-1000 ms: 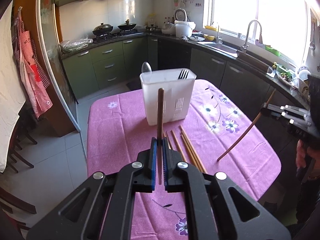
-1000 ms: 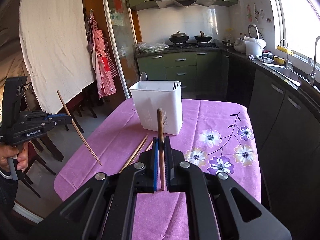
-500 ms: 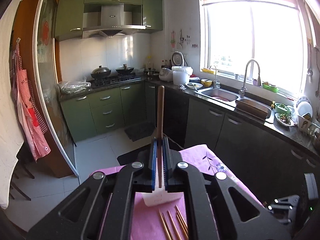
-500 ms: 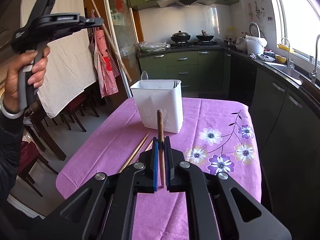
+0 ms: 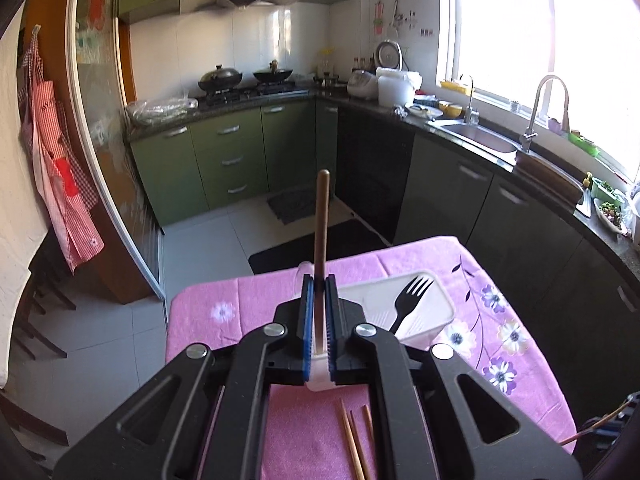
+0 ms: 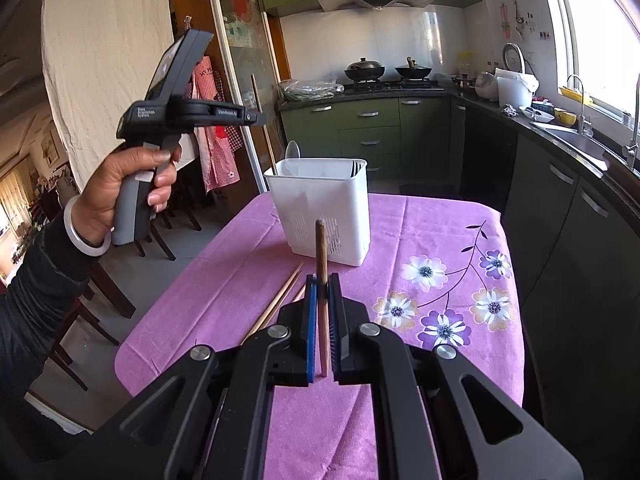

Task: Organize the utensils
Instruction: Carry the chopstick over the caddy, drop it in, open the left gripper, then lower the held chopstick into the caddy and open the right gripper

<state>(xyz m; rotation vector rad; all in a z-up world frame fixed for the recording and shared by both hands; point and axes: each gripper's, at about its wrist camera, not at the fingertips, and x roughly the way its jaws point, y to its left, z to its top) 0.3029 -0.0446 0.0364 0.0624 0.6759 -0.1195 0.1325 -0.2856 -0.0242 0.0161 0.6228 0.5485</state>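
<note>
at the far left of the right wrist view, a person's left hand (image 6: 132, 184), in a dark sleeve (image 6: 36, 300) with a pale bangle (image 6: 82, 236) at the wrist, held the left gripper (image 6: 256, 118) raised above the table's left edge. its fingers were pressed together on one chopstick (image 6: 264, 128), which slanted down from the tips so that its lower end dipped into the left side of the white utensil holder (image 6: 324, 216). in the left wrist view the same chopstick (image 5: 321, 232) stood upright between the blue pads (image 5: 307, 320), and the holder (image 5: 436, 312) lay directly beneath, a black fork (image 5: 410, 300) resting in its right compartment.

the holder stood on the pink flowered tablecloth (image 6: 440, 240), toward the far end of the table, with a spoon (image 6: 292, 150) rising behind its left corner. loose chopsticks (image 6: 280, 300) lay on the cloth in front of the holder, slightly to its left.

nearer the camera, the right gripper (image 6: 323, 328) hung over the near part of the table, its fingers pinching a second chopstick (image 6: 322, 264) that pointed up toward the holder without touching it.
</note>
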